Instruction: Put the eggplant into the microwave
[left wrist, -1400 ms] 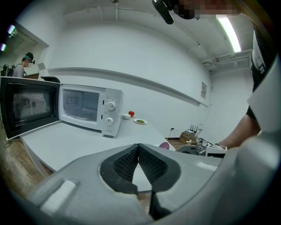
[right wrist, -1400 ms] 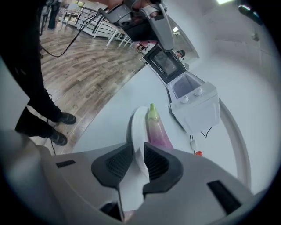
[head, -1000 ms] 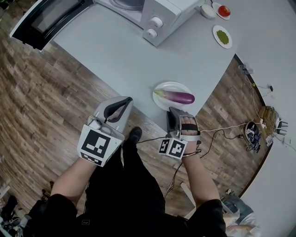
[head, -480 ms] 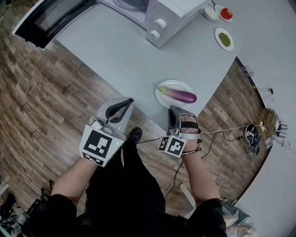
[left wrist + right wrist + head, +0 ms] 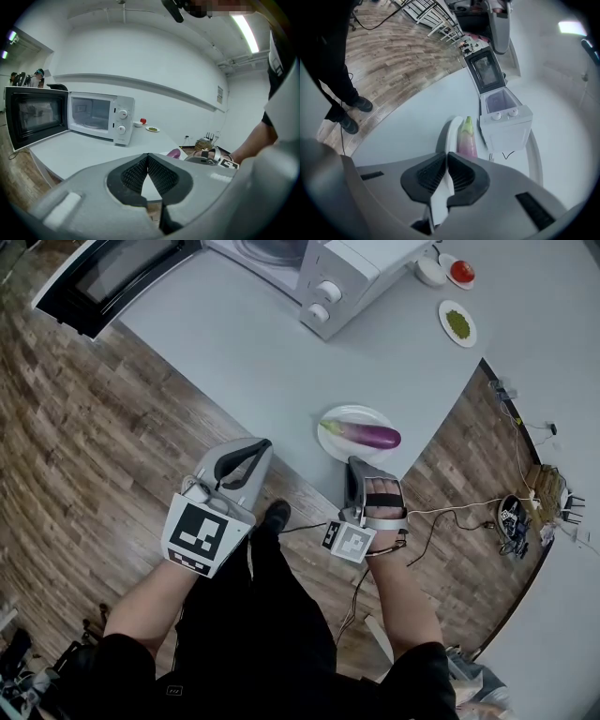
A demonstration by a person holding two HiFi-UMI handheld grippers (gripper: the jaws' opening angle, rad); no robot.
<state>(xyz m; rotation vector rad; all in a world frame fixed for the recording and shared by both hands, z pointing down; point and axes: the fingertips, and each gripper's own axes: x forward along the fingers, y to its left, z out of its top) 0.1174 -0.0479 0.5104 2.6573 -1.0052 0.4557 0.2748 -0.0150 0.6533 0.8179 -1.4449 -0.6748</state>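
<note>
A: Checking the left side first and seeing the microwave door swung wide past the tabletop edge, same as a second ago. Spotting any shift?

B: Barely. Noting only a slight slide of the whole scene in the head view. Finding the left hand-held gripper off the near edge, over the wood floor, parked where it was.

A: Confirmed from its own view: closed tip to tip, gripping nothing. Moving on to the microwave?

B: Standing at the far side with the cavity open, apparently ready to receive. Then reaching the white plate near the front corner, with the eggplant lying on it, stem end leftward, untouched.

A: And the right hand-held gripper?

B: Hovering just beside the plate's near rim, as before. Shut tight and empty too, aimed along the eggplant toward the microwave.

A: Meaning no progress on the task?

B: Seems so. Judging the pickup not yet begun. Needs a spread of those right jaws first, then a close around the eggplant's middle, then a carry across to the cavity.
</note>
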